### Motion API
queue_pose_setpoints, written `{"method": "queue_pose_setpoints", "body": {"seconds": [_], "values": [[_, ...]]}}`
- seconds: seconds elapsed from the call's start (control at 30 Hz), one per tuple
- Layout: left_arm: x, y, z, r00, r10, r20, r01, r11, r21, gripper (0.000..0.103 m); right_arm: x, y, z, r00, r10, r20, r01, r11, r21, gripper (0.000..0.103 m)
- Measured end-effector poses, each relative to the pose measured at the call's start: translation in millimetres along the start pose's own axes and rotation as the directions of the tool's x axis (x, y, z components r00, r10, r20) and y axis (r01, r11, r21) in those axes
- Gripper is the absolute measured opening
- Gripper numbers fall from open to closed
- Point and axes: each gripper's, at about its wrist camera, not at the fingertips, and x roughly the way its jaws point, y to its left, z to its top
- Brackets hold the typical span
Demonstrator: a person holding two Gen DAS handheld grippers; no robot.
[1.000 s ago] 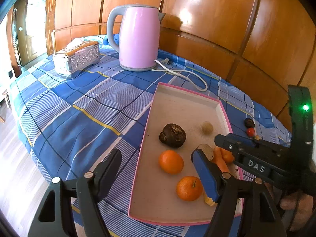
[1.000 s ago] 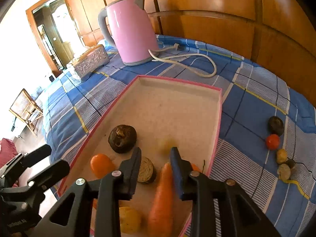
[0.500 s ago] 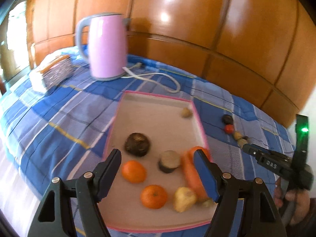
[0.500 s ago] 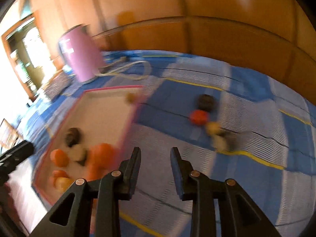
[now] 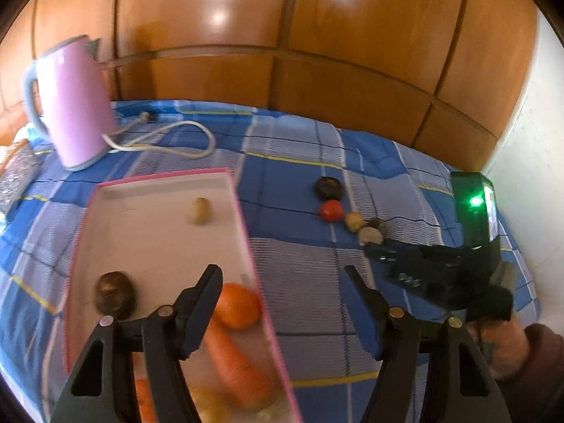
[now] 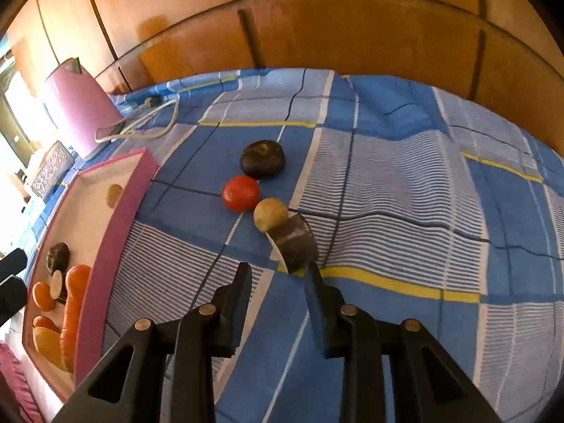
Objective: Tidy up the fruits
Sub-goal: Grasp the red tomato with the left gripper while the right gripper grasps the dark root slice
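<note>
A pink-rimmed tray (image 5: 246,246) (image 6: 105,232) holds a carrot (image 5: 232,359) (image 6: 72,313), oranges (image 5: 238,305), a dark round fruit (image 5: 114,294) and a small pale one (image 5: 200,210). On the blue checked cloth lie a dark fruit (image 6: 262,158), a red tomato (image 6: 240,192), a yellowish fruit (image 6: 270,214) and a dark cut piece (image 6: 294,243). My right gripper (image 6: 278,278) is open and empty, just short of the cut piece. My left gripper (image 5: 285,282) is open and empty above the tray's right rim. The right gripper also shows in the left wrist view (image 5: 387,250).
A pink kettle (image 5: 70,105) (image 6: 77,112) with a white cord (image 5: 169,137) stands at the back left, beside a silver box (image 6: 51,169). Wood panelling (image 5: 282,53) backs the table. A white wall (image 5: 535,141) is at the right.
Both grippers swung right, away from the tray. The right gripper let go of the carrot, which now lies in the tray, and moved close to the loose fruits on the cloth.
</note>
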Motion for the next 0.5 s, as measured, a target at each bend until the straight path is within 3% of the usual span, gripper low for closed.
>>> {"method": "queue_pose_setpoints", "body": {"seconds": [0.3,0.5], "values": [[47.4,-22.1,17.2,0.993,-0.084,-0.083,0.083,0.996,-0.018,0.068,12.6,-13.6,11.1,1.0,0.005,0.013,-0.005,1.0,-0.016,0.033],[85.5,-31.4,23.5,0.975,-0.153,-0.163,0.142,0.987,-0.08,0.051,14.3,-16.8,14.3,0.998,0.044,0.037,-0.041,0.997,-0.072,0.028]]}}
